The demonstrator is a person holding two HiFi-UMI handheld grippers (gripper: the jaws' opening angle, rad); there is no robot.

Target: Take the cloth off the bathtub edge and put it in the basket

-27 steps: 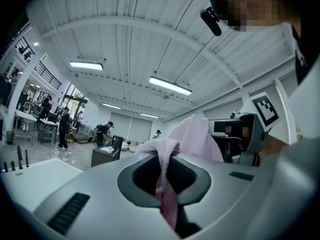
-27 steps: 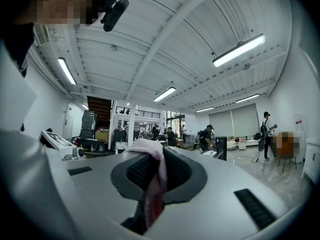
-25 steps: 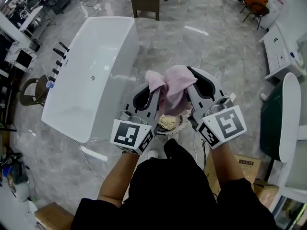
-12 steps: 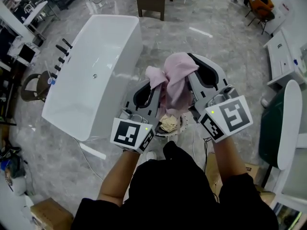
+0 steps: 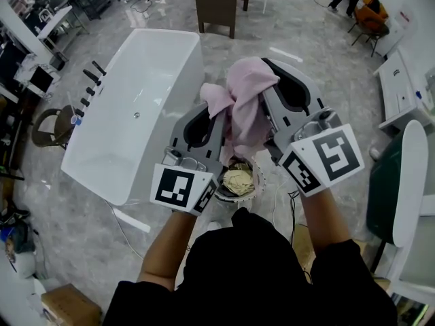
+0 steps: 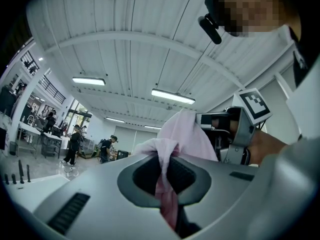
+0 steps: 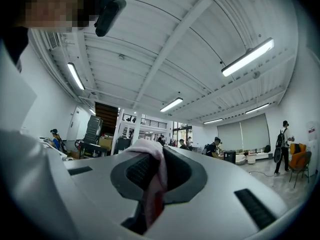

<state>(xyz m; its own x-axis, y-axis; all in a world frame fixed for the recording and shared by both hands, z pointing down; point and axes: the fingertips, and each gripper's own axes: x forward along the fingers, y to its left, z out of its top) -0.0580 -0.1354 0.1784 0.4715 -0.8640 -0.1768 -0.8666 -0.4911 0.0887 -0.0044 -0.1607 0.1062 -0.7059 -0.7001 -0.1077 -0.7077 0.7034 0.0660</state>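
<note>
Grey marble-patterned floor (image 5: 285,53) of an open workroom, with work tables along its edges. One white bathtub (image 5: 136,107) stands at left of the head view; a row of black fittings (image 5: 88,90) lines its outer rim, count not certain. One dark cabinet (image 5: 221,2) stands beyond the tub and one cardboard box (image 5: 64,304) lies at the lower left.

Two grippers noted, both raised in front of the person and pointing about level. The left gripper (image 5: 216,114) has its jaws nearly together, pinching a fold of cloth. The right gripper (image 5: 268,80) stands likewise, jaws narrow and clamped on another fold.

One pink cloth (image 5: 245,94) is present. It is bunched between the two grippers, off the bathtub edge and touching neither tub nor floor; its loose end hangs down between them.

One basket (image 5: 258,176) sits on the floor directly below the cloth, just in front of the person. It holds one cream-coloured crumpled item (image 5: 238,180). The cloth is above the basket, not in it
</note>
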